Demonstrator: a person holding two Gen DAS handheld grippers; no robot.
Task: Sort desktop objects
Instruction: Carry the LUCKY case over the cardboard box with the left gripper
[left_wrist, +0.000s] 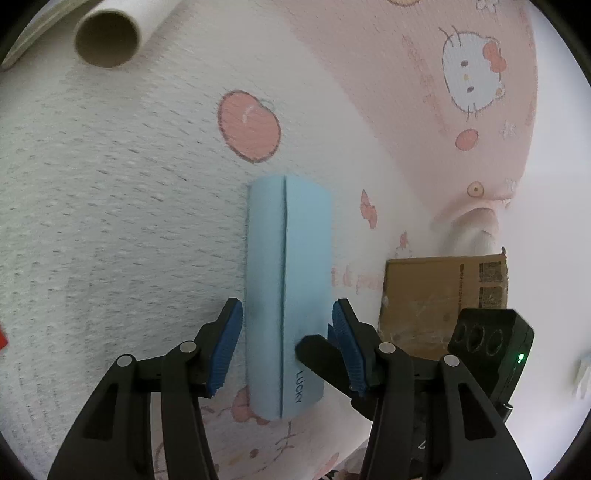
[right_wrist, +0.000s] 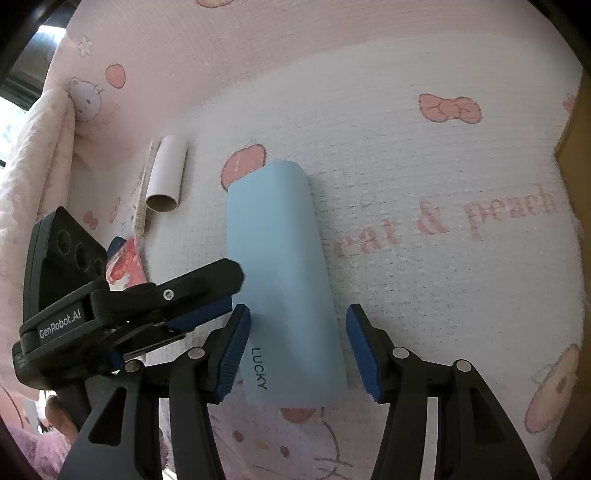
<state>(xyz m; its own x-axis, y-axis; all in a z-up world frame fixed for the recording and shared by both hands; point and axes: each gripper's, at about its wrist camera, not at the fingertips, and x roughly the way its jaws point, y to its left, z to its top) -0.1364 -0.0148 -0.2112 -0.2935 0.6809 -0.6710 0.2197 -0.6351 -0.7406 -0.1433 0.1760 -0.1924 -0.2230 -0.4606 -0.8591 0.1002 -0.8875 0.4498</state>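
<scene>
A light blue case marked LUCKY (left_wrist: 286, 295) lies on the pink and white cartoon blanket (left_wrist: 129, 203). My left gripper (left_wrist: 286, 325) straddles the case's near end, pads touching or almost touching both sides. The case also shows in the right wrist view (right_wrist: 284, 277). My right gripper (right_wrist: 297, 339) is open around its near end, with a gap at the right pad (right_wrist: 364, 347). The left gripper's fingers (right_wrist: 199, 291) reach in from the left, and the right gripper's finger (left_wrist: 325, 358) shows in the left view.
A cardboard tube (right_wrist: 166, 173) lies to the left beside a ruler (right_wrist: 146, 188), also in the left view (left_wrist: 110, 33). A red and white packet (right_wrist: 125, 264) lies near the left gripper. A cardboard box (left_wrist: 443, 295) stands at the right, its edge in the right view (right_wrist: 574, 147).
</scene>
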